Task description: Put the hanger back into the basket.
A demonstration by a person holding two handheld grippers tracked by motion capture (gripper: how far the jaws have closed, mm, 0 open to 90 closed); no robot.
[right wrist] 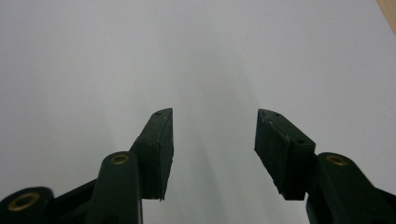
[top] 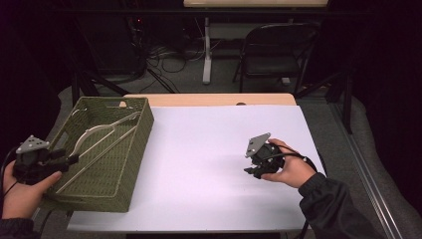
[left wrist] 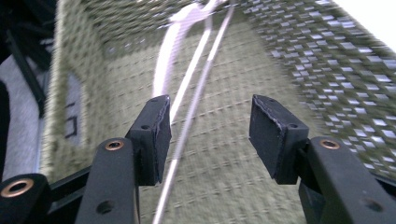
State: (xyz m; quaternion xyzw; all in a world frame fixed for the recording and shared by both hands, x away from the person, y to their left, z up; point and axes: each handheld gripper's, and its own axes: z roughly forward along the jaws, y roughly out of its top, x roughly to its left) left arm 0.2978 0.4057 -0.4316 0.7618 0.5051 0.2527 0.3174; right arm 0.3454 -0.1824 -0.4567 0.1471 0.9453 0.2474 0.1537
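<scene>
Two grippers are up, and your left gripper (top: 69, 160) sits at the lower left of the high view, its tips poking over the near-left rim of the green woven basket (top: 137, 149), which stands on the left part of the white table (top: 209, 164). Inside that basket lie the metal tongs (top: 97, 139), running diagonally from the lower left toward the upper right of the basket floor. From the left gripper view, your left gripper (left wrist: 209, 135) has its jaws spread wide with nothing between the pads, and the tongs (left wrist: 187, 93) stretch away as pale streaks from the bottom centre up to the top centre of the frame, passing close beside the left pad; whether they touch I can't tell, the picture is blurred there. The basket (left wrist: 327, 70) wall fills the right side of that frame. Over at the centre right of the high view, your right gripper (top: 251, 172) is held low over bare table, well apart from the basket. In the right gripper view, your right gripper (right wrist: 214, 140) is spread too, holding nothing, with plain white surface ahead
</scene>
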